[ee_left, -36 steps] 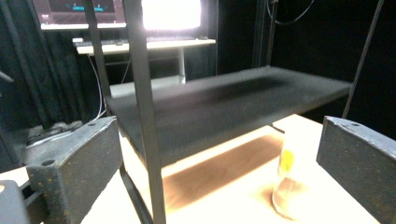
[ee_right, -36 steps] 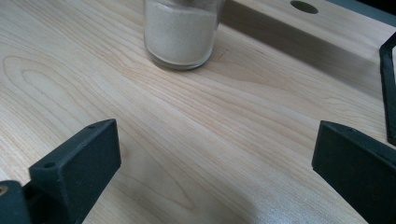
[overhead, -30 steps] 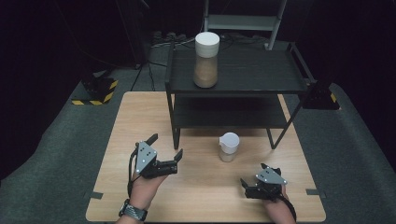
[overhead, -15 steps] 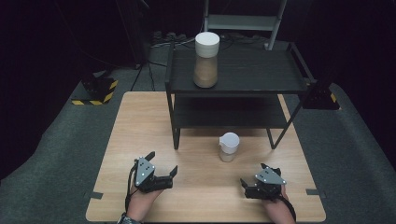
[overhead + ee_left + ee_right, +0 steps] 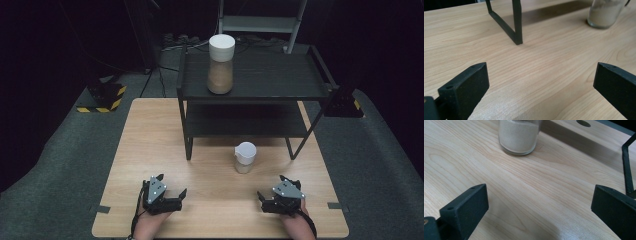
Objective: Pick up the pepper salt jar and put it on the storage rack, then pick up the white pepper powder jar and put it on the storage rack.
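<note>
Left gripper (image 5: 172, 196) low over the near edge of the table (image 5: 150, 140), jaws spread wide, nothing between them; bare wood between the pads in the left gripper view. Right gripper (image 5: 265, 197) likewise low at the near edge, well apart from the left one, jaws spread wide and holding nothing.

Ahead of both, between them and farther in: small glass jar (image 5: 244, 158) with white lid, upright on the wood, part-filled with pale sand-like powder. Seen at upper right in the left gripper view (image 5: 605, 13), ahead and slightly left in the right gripper view (image 5: 518, 136). Near both grippers, touching neither.

Beyond the jar: black metal rack (image 5: 250, 92) on the table, two shelves. Front leg (image 5: 517, 22) straight ahead of the left gripper; another leg (image 5: 627, 170) to the right of the right gripper.

Farthest: tall jar (image 5: 221, 64) with white cap on the top shelf, upright, contents brownish, possibly grain or powder; too small to tell.
</note>
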A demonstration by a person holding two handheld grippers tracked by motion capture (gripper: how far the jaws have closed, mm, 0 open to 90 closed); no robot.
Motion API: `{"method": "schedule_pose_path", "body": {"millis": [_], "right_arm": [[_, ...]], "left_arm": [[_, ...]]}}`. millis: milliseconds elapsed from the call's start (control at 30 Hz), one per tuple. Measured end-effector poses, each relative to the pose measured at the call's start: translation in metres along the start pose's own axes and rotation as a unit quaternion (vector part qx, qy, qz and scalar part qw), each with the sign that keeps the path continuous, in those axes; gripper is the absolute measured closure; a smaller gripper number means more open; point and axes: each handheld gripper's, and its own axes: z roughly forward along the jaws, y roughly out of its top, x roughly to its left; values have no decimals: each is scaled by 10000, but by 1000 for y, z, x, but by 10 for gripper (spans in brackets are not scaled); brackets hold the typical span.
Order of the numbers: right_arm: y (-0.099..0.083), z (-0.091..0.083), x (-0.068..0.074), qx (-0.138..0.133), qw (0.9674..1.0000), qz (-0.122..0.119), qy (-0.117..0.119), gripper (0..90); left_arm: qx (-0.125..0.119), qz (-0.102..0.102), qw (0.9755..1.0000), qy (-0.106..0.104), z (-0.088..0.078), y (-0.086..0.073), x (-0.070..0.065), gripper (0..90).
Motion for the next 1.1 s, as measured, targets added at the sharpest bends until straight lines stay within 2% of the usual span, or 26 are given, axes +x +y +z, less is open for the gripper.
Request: {"method": "schedule_pose_path", "body": {"millis": [100,167,300,367,467,567,667,967,1100], "right_arm": [[0,0,1,9,10000,-21,-15,3],[0,0,2,3,10000,-41,-20,3],[-1,0,0,-27,9999,-102,57,0],[-1,-1,-2,-40,9999,-103,94,0],[-5,-3,-2,-130,9999,-4,58,0],[-4,-3,-3,-114,9999,12,83,0],[-7,-4,-4,-172,9998,14,106,0],[-11,-7,-7,-334,9993,130,133,0],[-12,-10,-5,-590,9981,121,89,0]], "left_arm": [[25,115,9999,36,1,0,-2,4],[91,294,9994,155,1,2,-7,4],[241,618,9975,242,3,7,-16,4],[265,623,9974,251,4,7,-16,4],[333,497,9979,228,5,10,-14,4],[364,465,9980,228,6,11,-13,4],[399,572,9974,197,6,12,-14,7],[411,679,9966,204,6,12,-17,7],[376,656,9970,180,5,11,-15,7]]}}
